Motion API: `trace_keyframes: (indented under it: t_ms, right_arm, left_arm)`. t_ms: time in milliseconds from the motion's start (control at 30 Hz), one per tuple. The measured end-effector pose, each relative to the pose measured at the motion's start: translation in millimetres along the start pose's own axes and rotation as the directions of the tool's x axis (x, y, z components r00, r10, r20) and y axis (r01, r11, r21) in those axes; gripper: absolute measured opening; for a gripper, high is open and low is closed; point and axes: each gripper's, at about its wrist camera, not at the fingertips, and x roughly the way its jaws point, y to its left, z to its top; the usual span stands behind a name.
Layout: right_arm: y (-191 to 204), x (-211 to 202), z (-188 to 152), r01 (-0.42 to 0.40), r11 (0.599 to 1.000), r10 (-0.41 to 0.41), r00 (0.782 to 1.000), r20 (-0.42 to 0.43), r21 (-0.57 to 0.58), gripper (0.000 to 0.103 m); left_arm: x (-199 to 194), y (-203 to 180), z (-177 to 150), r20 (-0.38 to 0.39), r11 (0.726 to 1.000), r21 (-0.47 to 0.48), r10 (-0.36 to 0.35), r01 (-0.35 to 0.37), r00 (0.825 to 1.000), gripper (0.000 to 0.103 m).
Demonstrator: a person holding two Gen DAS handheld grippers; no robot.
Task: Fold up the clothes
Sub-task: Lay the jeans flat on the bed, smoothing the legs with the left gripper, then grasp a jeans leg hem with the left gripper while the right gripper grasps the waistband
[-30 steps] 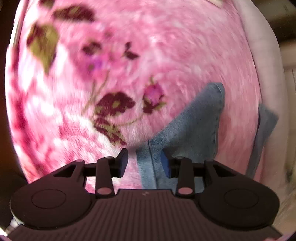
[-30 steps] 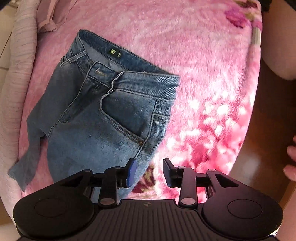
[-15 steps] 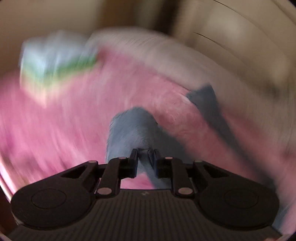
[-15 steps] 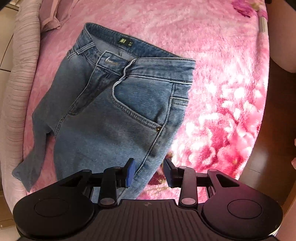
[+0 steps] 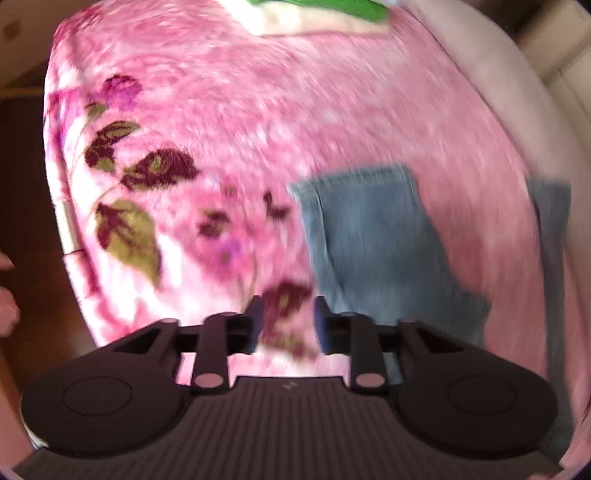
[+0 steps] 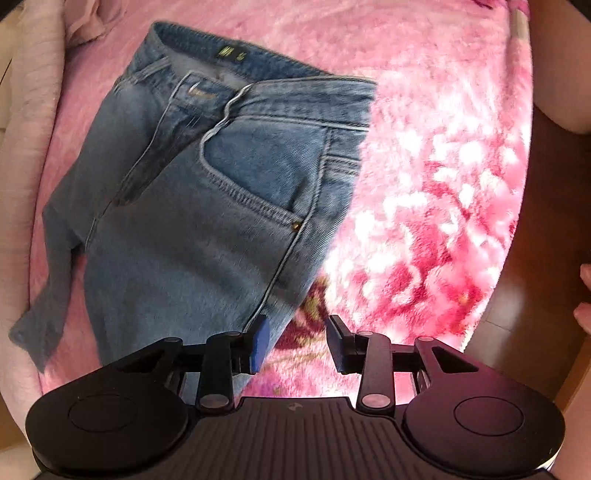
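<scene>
A pair of blue jeans [image 6: 207,206] lies on a pink flowered blanket [image 6: 424,155], waistband at the far end, front pocket up. In the left wrist view a jeans leg end [image 5: 369,236] lies flat on the blanket [image 5: 221,110], and a second strip of denim [image 5: 550,229] shows at the right edge. My left gripper [image 5: 286,321] is open and empty, just left of the leg's near part. My right gripper [image 6: 297,341] is open and empty, hovering at the jeans' near right edge.
A folded white and green cloth [image 5: 325,18] lies at the far end of the blanket. A pale ribbed cushion [image 6: 26,122] borders the jeans' left side. Dark wooden floor [image 6: 532,295] shows past the blanket's right edge. The left wrist view is motion-blurred.
My left gripper shut on the jeans leg, swung it fast, then opened and let it go; the leg now lies flat. The right gripper moved slightly closer to the jeans.
</scene>
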Motion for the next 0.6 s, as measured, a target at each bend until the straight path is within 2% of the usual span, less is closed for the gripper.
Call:
trace_keyframes:
  t_ms: [100, 267, 333, 367, 433, 533, 567, 600]
  right_arm:
    - [-9.0, 0.3, 4.0, -0.026, 0.998, 0.025, 0.999, 0.027, 0.053, 0.04]
    - [-22.4, 0.2, 13.2, -0.07, 0.993, 0.062, 0.995, 0.083, 0.096, 0.043]
    - [-27.7, 1.5, 18.0, -0.082, 0.991, 0.07, 0.991, 0.112, 0.103, 0.044]
    - [-30.0, 2.1, 20.4, -0.082, 0.991, 0.068, 0.99, 0.124, 0.109, 0.044]
    - [-35.8, 2.4, 26.3, -0.098, 0.988, 0.078, 0.984, 0.161, 0.12, 0.044]
    - [-34.3, 5.0, 33.6, -0.108, 0.989, 0.087, 0.977, 0.196, 0.097, 0.044]
    - [-33.8, 5.9, 36.1, -0.11, 0.99, 0.09, 0.974, 0.208, 0.089, 0.036]
    - [-27.2, 5.1, 37.5, -0.086, 0.996, 0.078, 0.976, 0.206, 0.03, 0.017]
  left_arm:
    - [14.2, 15.5, 17.9, 0.0, 0.986, -0.164, -0.033, 0.033, 0.999, 0.03]
    - [56.4, 3.5, 39.9, -0.006, 0.99, -0.141, -0.017, 0.016, 1.0, 0.029]
    - [68.8, -2.9, 45.4, 0.001, 0.994, -0.107, 0.005, -0.005, 1.0, 0.025]
    - [67.8, -8.7, 46.4, 0.022, 0.998, -0.066, 0.015, -0.013, 1.0, 0.017]
    - [62.9, -17.6, 49.3, 0.063, 0.999, 0.027, 0.019, -0.02, 0.998, 0.007]
    - [47.1, -23.1, 58.5, 0.126, 0.994, 0.104, 0.015, -0.028, 0.992, 0.008]
    - [41.3, -23.4, 62.6, 0.141, 0.993, 0.112, 0.011, -0.027, 0.99, 0.008]
    - [35.5, -23.6, 66.9, 0.156, 0.992, 0.121, 0.006, -0.025, 0.988, 0.008]
